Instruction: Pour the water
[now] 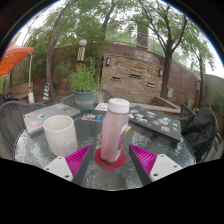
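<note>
a clear pink-tinted bottle (115,128) with a white cap stands upright on a round glass table (165,150), between the fingers of the gripper (112,160), which are spread with gaps beside it. left of the bottle sits a white cup (60,135); behind the bottle, a potted plant (85,88).

A round glass patio table (45,150) stands outdoors in daylight, trees (110,25) and a stone wall (135,75) behind.

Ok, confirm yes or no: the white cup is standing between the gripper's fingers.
No. The pink-tinted bottle with the white cap stands between the fingers, while the white cup sits on the glass table off to its side.
</note>
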### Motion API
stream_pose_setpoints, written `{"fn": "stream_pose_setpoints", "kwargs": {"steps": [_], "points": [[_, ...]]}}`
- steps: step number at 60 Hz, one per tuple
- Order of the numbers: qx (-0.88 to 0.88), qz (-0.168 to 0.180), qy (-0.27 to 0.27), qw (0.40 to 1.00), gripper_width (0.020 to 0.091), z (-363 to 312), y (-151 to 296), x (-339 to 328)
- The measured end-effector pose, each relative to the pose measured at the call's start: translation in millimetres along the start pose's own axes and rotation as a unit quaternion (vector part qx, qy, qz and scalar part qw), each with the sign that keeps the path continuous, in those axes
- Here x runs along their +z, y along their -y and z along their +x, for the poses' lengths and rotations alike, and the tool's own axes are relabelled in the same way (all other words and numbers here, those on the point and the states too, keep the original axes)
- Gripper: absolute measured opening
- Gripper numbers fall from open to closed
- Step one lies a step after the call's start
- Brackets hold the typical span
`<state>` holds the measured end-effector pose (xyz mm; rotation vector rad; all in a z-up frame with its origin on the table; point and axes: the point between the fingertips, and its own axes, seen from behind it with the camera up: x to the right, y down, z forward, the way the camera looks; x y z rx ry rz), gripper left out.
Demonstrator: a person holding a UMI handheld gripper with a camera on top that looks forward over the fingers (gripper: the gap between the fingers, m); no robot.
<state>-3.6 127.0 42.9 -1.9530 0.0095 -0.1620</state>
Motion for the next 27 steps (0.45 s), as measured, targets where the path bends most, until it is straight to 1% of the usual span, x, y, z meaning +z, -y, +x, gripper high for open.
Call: {"fn": "stream_pose_setpoints", "kwargs": {"steps": [7, 17, 27], "points": [[0.002, 0.016, -0.019, 1.0, 0.0837, 3.4, 8.6, -56.8], [0.033, 0.05, 0.005, 0.998, 0.0836, -16.4, 12.9, -160.6], [0.04, 0.07, 0.016, 0.997, 0.0839, -30.3, 0.0, -226.6]]}}
